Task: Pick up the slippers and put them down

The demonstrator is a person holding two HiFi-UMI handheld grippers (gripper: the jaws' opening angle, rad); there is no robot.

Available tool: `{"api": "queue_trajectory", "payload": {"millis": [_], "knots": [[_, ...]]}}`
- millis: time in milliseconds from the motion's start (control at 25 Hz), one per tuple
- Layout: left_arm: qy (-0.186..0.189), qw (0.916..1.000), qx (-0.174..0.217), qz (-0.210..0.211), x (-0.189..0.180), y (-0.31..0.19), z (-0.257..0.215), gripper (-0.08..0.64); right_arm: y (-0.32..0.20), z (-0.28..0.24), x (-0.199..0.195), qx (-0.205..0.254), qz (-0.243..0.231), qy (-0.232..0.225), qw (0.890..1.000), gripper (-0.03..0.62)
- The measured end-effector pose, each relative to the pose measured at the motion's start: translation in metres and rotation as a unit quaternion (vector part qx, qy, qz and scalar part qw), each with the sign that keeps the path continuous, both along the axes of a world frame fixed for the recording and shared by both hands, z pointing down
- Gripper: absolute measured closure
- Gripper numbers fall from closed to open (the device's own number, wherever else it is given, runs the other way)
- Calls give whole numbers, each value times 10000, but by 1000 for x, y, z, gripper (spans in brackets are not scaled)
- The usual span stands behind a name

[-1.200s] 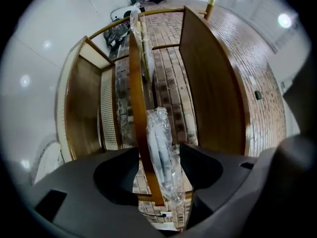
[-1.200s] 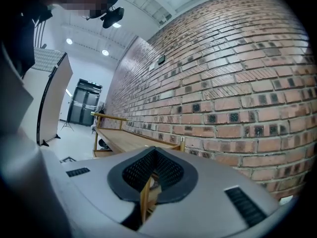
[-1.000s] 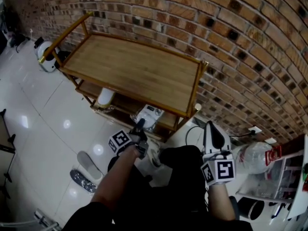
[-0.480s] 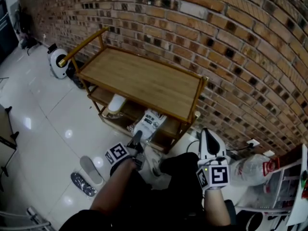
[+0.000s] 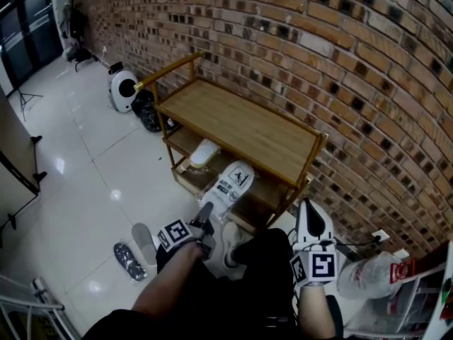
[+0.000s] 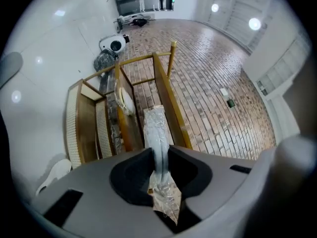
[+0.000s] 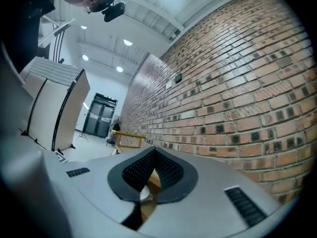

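My left gripper point(image 5: 206, 210) is shut on a pair of white slippers sealed in a clear plastic bag point(image 5: 231, 183), held out in front of the wooden cart point(image 5: 241, 129) at the level of its lower shelf. In the left gripper view the bagged slippers point(image 6: 157, 128) run straight out from between the jaws of the left gripper point(image 6: 159, 156) toward the cart point(image 6: 166, 90). A second bagged white slipper pack point(image 5: 204, 151) lies on the cart's lower shelf. My right gripper point(image 5: 306, 205) is shut with nothing in it, off the cart's right end. The right gripper point(image 7: 154, 152) faces the brick wall.
Two loose slippers, one grey point(image 5: 145, 238) and one dark point(image 5: 127, 261), lie on the white tiled floor at the left. A white round appliance point(image 5: 125, 89) and a black bag point(image 5: 150, 112) stand beyond the cart's left end. A large water bottle point(image 5: 368, 275) and a metal rack point(image 5: 425, 296) are at the right.
Both grippers have moved forward and upward. The left one still carries the bagged slippers, now higher against the cart's front. The head view has swung to show more floor at the left.
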State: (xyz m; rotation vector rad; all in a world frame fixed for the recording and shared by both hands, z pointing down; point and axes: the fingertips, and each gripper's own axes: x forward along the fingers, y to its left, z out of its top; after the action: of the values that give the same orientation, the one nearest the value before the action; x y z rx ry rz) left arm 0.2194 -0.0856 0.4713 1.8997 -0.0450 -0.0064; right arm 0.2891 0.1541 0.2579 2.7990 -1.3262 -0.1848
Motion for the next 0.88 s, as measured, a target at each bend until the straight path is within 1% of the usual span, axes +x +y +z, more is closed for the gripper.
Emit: {"api": "queue_trajectory", "payload": {"millis": [120, 200, 280, 360, 440, 600, 680, 800, 880], "knots": [[97, 9997, 23, -244, -19, -15, -9, 491, -28, -3, -12, 40, -366, 42, 9993, 583], [152, 9988, 93, -455, -38, -28, -15, 491, -49, -6, -24, 50, -650, 76, 9978, 583], [197, 9970, 127, -735, -62, -43, -18, 491, -70, -8, -36, 60, -960, 105, 9953, 583], [263, 9933, 91, -1118, -86, -60, -19, 491, -91, -8, -47, 40, -1308, 139, 9913, 583], [336, 9873, 52, -1552, -111, -78, -21, 491, -114, -9, -57, 5, -1692, 177, 9854, 583], [508, 9733, 237, -2226, -165, -103, -32, 491, -149, -12, -82, -3, -2318, 209, 9725, 583], [660, 9640, 269, -2561, -195, -107, -37, 491, -165, -13, -98, 10, -2628, 213, 9646, 583], [651, 9495, 471, -3033, -239, -114, -43, 491, -185, -16, -120, 123, -3033, 204, 9526, 583], [836, 9396, 552, -3272, -263, -117, -53, 491, -196, -17, -132, 213, -3260, 173, 9450, 583]]}}
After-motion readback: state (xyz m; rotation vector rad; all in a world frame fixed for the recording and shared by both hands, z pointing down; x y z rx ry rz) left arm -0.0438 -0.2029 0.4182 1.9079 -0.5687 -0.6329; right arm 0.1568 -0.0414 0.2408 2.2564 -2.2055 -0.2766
